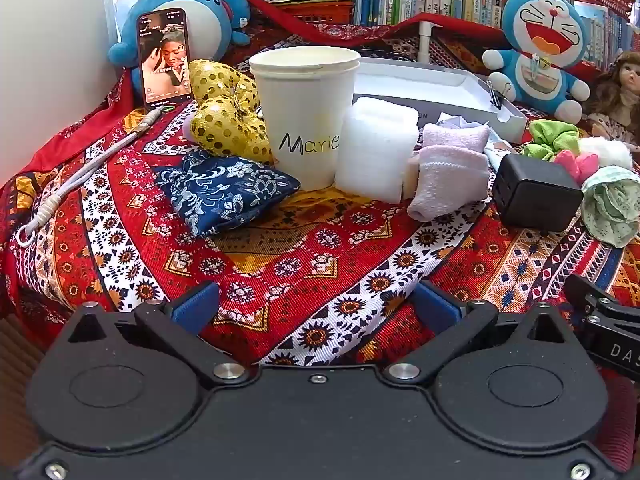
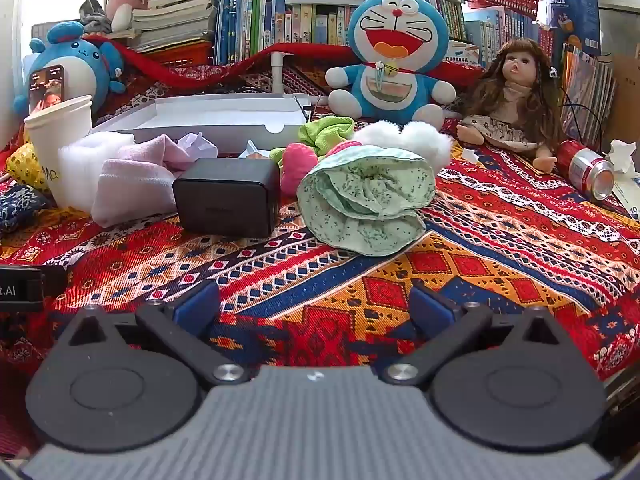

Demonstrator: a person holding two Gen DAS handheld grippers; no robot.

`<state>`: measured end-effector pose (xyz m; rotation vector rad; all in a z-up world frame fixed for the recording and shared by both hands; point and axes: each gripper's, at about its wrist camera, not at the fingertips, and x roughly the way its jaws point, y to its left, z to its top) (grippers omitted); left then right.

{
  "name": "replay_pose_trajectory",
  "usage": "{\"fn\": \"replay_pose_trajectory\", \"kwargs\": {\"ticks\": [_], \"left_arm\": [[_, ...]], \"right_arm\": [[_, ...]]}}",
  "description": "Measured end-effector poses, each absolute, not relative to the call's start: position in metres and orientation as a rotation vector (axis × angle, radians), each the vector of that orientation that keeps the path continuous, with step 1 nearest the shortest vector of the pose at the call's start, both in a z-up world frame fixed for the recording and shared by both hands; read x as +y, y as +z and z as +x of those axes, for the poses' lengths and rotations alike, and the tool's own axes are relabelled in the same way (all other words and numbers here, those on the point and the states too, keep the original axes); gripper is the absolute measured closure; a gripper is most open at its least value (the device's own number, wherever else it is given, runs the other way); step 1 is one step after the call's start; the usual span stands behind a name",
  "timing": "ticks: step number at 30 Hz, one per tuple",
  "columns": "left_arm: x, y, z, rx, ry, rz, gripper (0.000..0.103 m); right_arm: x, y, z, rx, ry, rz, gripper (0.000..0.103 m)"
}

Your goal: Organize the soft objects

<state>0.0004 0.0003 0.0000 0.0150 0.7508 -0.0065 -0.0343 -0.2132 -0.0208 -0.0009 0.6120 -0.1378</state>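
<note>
Soft things lie across a patterned red cloth (image 1: 320,256). In the left wrist view I see a navy floral pouch (image 1: 224,192), a gold sequin cushion (image 1: 228,112), white foam (image 1: 376,148) and pale pink socks (image 1: 448,180). In the right wrist view a mint floral hat (image 2: 368,200), a green scrunchie (image 2: 324,132), a pink scrunchie (image 2: 298,164) and a white fluffy one (image 2: 412,140) lie ahead. My left gripper (image 1: 316,304) is open over bare cloth, well short of the pouch. My right gripper (image 2: 314,304) is open too, nothing between its blue pads, short of the hat.
A paper cup (image 1: 308,108) marked "Marie", a black cube (image 2: 228,196), a phone (image 1: 164,56) and a white box lid (image 2: 208,120) stand among them. Two blue plush toys (image 2: 396,56), a doll (image 2: 516,100) and a red can (image 2: 588,168) sit behind; bookshelves at the back.
</note>
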Motion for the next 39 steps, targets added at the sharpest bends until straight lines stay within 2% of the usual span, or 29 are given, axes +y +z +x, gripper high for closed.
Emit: {"fn": "replay_pose_trajectory", "kwargs": {"ticks": [39], "left_arm": [[0.0009, 0.0002, 0.0006, 0.747, 0.001, 0.019, 0.0]], "right_arm": [[-0.2133, -0.021, -0.0334, 0.619, -0.137, -0.001, 0.0]]}}
